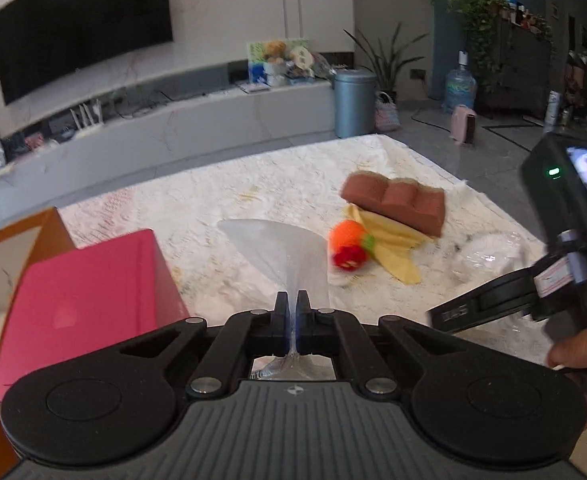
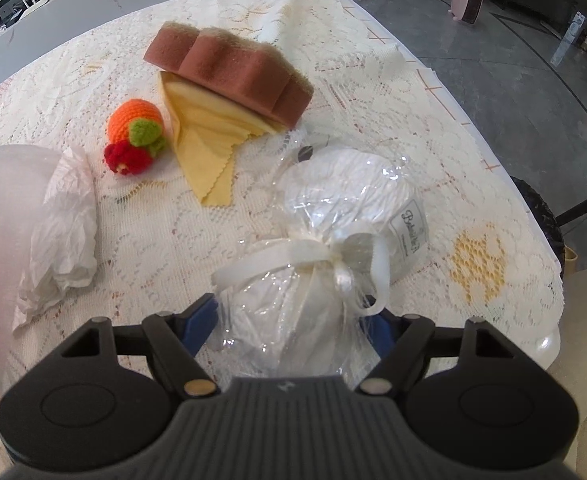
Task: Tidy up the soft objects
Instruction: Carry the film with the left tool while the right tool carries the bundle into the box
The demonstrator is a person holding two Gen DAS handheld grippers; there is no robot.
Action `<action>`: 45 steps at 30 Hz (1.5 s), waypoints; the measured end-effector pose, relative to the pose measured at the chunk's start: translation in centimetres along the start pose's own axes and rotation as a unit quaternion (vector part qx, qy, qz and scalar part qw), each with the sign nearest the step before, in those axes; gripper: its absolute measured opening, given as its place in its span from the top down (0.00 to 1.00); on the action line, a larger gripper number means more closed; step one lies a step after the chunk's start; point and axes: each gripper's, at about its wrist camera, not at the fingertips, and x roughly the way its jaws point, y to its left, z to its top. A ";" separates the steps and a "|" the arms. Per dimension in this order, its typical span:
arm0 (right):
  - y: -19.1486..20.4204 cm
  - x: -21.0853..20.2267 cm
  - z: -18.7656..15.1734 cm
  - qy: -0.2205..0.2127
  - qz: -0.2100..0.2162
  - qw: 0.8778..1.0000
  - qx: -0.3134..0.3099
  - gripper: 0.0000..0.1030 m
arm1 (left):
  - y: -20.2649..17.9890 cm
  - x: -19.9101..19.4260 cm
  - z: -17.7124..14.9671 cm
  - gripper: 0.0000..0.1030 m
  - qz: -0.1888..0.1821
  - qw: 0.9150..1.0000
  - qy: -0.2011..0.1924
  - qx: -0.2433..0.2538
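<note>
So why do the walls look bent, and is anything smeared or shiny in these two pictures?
Left wrist view: the fisheye lens bows the TV and cabinet; the crochet toy is motion-smeared, and the film pinched in the left gripper looks hazy. Right wrist view: sharper; glare glints on the cellophane-wrapped bundle between the right gripper's fingers.

The left wrist view sits higher, facing across the counter [image 1: 213, 200] toward a TV wall. The right looks down, close. Both share the sponge [image 1: 393, 202] [image 2: 229, 70] and yellow cloth [image 1: 389, 244] [image 2: 209, 140].
</note>
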 end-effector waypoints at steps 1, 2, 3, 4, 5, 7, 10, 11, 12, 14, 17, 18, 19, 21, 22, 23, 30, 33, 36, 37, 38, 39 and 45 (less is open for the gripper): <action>-0.2 -0.2 0.0 -0.008 0.010 1.000 0.005 0.45 | -0.1 0.1 0.0 0.98 0.014 1.000 -0.003 0.005; -0.4 -0.4 0.1 -0.013 0.019 1.000 0.009 0.51 | -0.2 0.1 0.1 0.98 0.020 1.000 -0.006 0.006; -0.6 -0.8 0.1 -0.019 0.031 0.999 0.014 0.51 | -0.1 0.0 0.3 0.98 0.016 1.000 -0.005 0.000; -0.7 -1.1 0.1 -0.029 0.042 0.999 0.019 0.53 | 0.2 -0.2 0.5 0.98 0.006 1.000 -0.004 -0.008; -0.9 -1.6 0.1 -0.040 0.052 0.998 0.024 0.54 | 0.6 -0.4 0.6 0.98 -0.005 1.000 -0.003 -0.017; -1.2 -2.6 0.2 -0.065 0.068 0.995 0.036 0.54 | 1.0 -0.7 0.9 0.98 -0.014 1.000 -0.004 -0.028; -2.0 -4.1 0.4 -0.109 0.079 0.989 0.061 0.54 | 1.7 -1.7 1.1 0.98 -0.008 0.999 -0.013 -0.032; -2.3 -4.4 0.6 -0.117 0.087 0.987 0.070 0.54 | 2.0 -2.0 1.2 0.98 -0.008 0.999 -0.015 -0.035; -2.5 -4.6 0.7 -0.121 0.094 0.985 0.081 0.54 | 2.4 -2.3 1.5 0.98 -0.011 0.999 -0.016 -0.039; -2.7 -5.0 0.7 -0.127 0.107 0.982 0.095 0.54 | 3.2 -2.6 1.9 0.98 -0.027 0.999 -0.009 -0.045; -2.4 -5.8 0.6 -0.143 0.143 0.975 0.094 0.54 | 4.5 -3.4 2.3 0.98 -0.030 0.998 -0.011 -0.060; -2.0 -6.4 0.5 -0.148 0.148 0.973 0.092 0.54 | 4.8 -3.7 2.5 0.98 -0.022 0.998 -0.014 -0.059; -1.6 -6.9 0.6 -0.151 0.148 0.973 0.095 0.54 | 5.2 -4.0 2.6 0.98 -0.014 0.998 -0.018 -0.059; -0.3 -8.3 0.8 -0.165 0.136 0.973 0.089 0.54 | 6.1 -4.5 2.7 0.97 -0.002 0.998 -0.018 -0.061; 0.6 -9.1 0.9 -0.178 0.134 0.971 0.082 0.54 | 6.6 -4.8 2.8 0.97 0.001 0.998 -0.019 -0.065; 1.4 -10.0 1.0 -0.190 0.136 0.969 0.075 0.54 | 7.1 -5.2 2.9 0.97 0.004 0.997 -0.019 -0.070; 7.5 -15.6 0.7 -0.256 0.191 0.947 0.012 0.54 | 12.5 -9.4 3.6 0.96 0.041 0.995 -0.052 -0.069; 9.7 -17.2 0.0 -0.265 0.242 0.933 -0.017 0.54 | 16.1 -11.2 3.1 0.96 0.082 0.991 -0.061 -0.090; 12.0 -18.4 -0.7 -0.263 0.291 0.919 -0.031 0.54 | 19.9 -13.0 2.0 0.96 0.104 0.984 -0.065 -0.125; 12.7 -18.9 -1.1 -0.263 0.298 0.917 -0.037 0.54 | 21.1 -13.5 1.5 0.96 0.111 0.982 -0.067 -0.137; 13.4 -19.5 -1.5 -0.263 0.304 0.915 -0.041 0.54 | 22.3 -13.9 1.1 0.96 0.119 0.980 -0.067 -0.148; 14.3 -20.0 -1.9 -0.266 0.310 0.912 -0.047 0.54 | 23.4 -14.3 0.6 0.96 0.127 0.976 -0.069 -0.162; 19.8 -22.0 -4.0 -0.263 0.342 0.896 -0.108 0.54 | 28.7 -16.5 -1.0 0.96 0.154 0.957 -0.088 -0.228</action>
